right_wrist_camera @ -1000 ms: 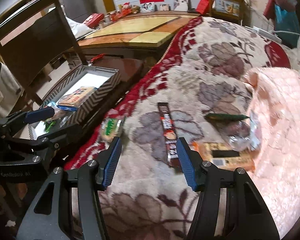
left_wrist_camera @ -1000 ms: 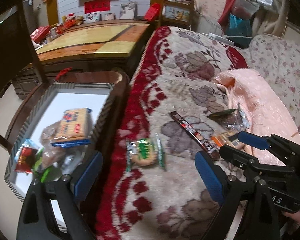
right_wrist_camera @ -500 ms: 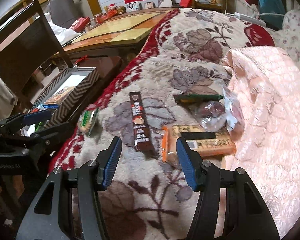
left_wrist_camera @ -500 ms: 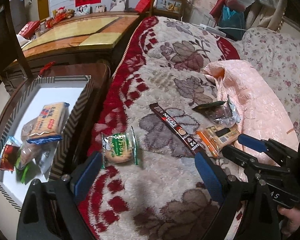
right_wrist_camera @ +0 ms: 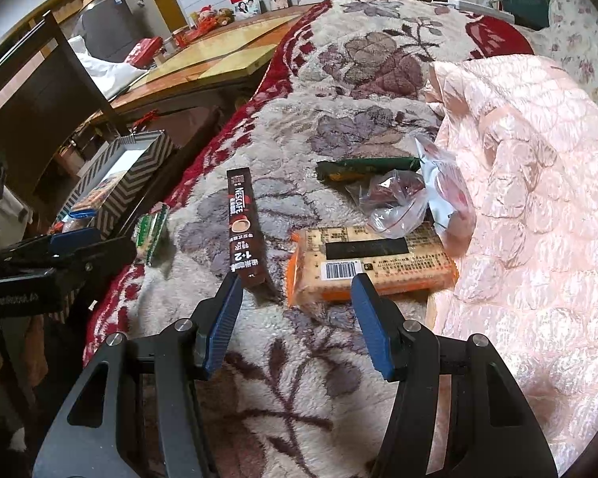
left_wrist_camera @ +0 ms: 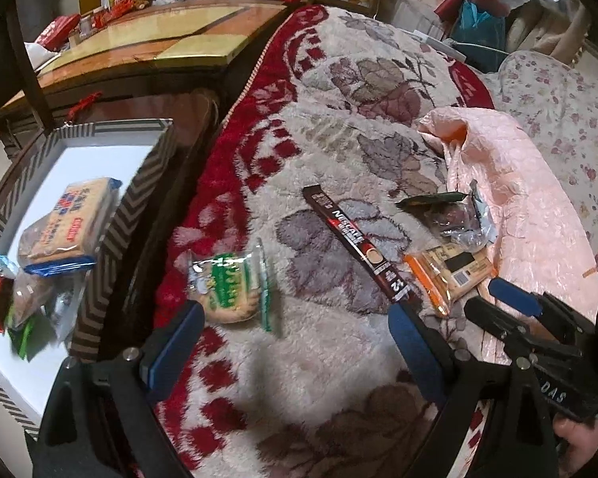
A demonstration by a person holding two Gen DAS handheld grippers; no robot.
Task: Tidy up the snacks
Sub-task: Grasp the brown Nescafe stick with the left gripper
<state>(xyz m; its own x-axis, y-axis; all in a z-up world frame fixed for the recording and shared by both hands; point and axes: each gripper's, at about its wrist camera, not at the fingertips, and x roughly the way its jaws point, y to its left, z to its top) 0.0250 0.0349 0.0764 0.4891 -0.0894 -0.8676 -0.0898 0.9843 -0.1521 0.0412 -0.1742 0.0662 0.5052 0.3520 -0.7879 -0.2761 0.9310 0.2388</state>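
Note:
Snacks lie on a floral blanket (left_wrist_camera: 339, 91). A green-wrapped cracker pack (left_wrist_camera: 231, 285) lies just ahead of my open, empty left gripper (left_wrist_camera: 295, 342). A brown Nescafe stick (right_wrist_camera: 245, 227), an orange-edged biscuit pack (right_wrist_camera: 370, 265), a clear bag of dark snacks (right_wrist_camera: 398, 199) and a green stick (right_wrist_camera: 366, 167) lie ahead of my open, empty right gripper (right_wrist_camera: 297, 326). A chevron-patterned box (left_wrist_camera: 139, 199) at the left holds a biscuit pack (left_wrist_camera: 69, 223) and several small packets.
A pink quilt (right_wrist_camera: 538, 199) lies at the right of the snacks. A wooden table (left_wrist_camera: 159, 44) and a dark chair (right_wrist_camera: 40, 91) stand behind the box. The right gripper also shows in the left wrist view (left_wrist_camera: 514, 306).
Both grippers have moved forward and closer to the snacks on the blanket. The right gripper has swung from the Nescafe stick towards the biscuit pack. Both stay open and empty.

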